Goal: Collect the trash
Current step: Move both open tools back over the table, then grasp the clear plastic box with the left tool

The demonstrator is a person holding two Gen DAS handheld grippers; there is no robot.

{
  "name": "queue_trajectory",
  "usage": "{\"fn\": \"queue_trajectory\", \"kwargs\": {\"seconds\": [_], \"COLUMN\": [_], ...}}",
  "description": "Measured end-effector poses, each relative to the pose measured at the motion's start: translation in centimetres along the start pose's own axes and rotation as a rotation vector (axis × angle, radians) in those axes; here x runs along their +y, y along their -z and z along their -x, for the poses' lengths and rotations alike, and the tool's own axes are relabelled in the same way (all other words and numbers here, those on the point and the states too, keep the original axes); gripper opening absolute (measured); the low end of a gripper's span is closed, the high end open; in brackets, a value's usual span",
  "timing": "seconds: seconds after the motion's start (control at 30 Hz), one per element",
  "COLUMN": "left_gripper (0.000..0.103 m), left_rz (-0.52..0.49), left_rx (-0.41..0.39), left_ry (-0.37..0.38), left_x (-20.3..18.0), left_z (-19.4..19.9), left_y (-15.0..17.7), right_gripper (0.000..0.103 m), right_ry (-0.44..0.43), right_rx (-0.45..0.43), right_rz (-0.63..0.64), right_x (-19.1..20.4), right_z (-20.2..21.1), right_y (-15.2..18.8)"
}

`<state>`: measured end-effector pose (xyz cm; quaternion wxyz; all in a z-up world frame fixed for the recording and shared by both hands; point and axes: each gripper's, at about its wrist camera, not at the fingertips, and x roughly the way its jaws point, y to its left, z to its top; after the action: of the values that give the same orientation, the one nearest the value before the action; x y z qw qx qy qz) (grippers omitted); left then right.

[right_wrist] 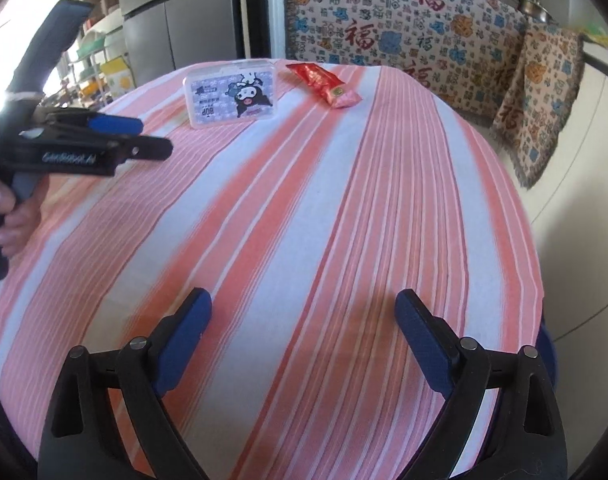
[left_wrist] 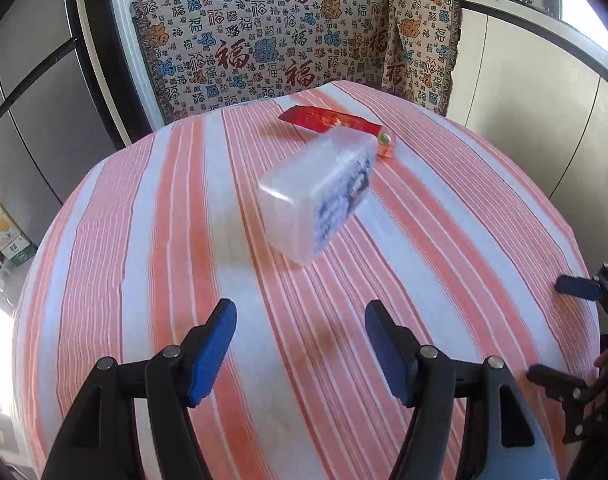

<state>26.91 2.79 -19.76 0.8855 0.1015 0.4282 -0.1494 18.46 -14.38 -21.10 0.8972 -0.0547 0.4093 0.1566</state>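
From my left wrist camera, the left gripper hangs over the striped tablecloth with its jaws spread and nothing between the blue pads. Ahead of it lies a translucent plastic box — blurred in this view, so I can't read its printed face here. Just behind the box, touching or nearly touching its far end, lies a red snack wrapper.

My right wrist camera is clearer. The right gripper is also empty, jaws spread wide, above bare cloth near the table's close edge. The plastic box lies flat near the far edge, cartoon label up, and the red snack wrapper lies just to its right — here a narrow strip of cloth seems to separate them. Both are well apart from either gripper.

At the left of this view I see the left gripper from the side, with a hand on its grip. Beyond the table a patterned blanket is draped, and a steel fridge stands further back on the left.
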Motion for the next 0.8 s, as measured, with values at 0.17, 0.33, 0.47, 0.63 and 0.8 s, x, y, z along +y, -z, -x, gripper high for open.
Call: {"fn": "queue_trajectory", "kwargs": {"seconds": [0.17, 0.33, 0.47, 0.63, 0.8], "left_gripper": [0.068, 0.068, 0.068, 0.034, 0.034], "left_rz": [-0.014, -0.13, -0.119, -0.039, 0.098], "left_rx": [0.008, 0.014, 0.012, -0.014, -0.027], "left_ry": [0.082, 0.089, 0.141, 0.171, 0.082], "left_x": [0.4, -2.3, -2.8, -2.0, -0.5], "left_z": [-2.6, -4.3, -4.8, -4.1, -1.5], "left_y": [-2.9, -3.9, -4.2, -3.8, -0.6], "right_gripper": [0.095, 0.095, 0.095, 0.095, 0.094], "right_ry": [-0.003, 0.001, 0.002, -0.003, -0.017], "right_rx": [-0.011, -0.013, -0.013, -0.022, -0.008], "right_rz": [0.005, 0.004, 0.0, -0.007, -0.005], "right_x": [0.0, -0.1, -0.2, -0.2, -0.3], "right_z": [0.3, 0.3, 0.3, 0.5, 0.8], "right_y": [-0.2, -0.3, -0.4, -0.2, -0.1]}}
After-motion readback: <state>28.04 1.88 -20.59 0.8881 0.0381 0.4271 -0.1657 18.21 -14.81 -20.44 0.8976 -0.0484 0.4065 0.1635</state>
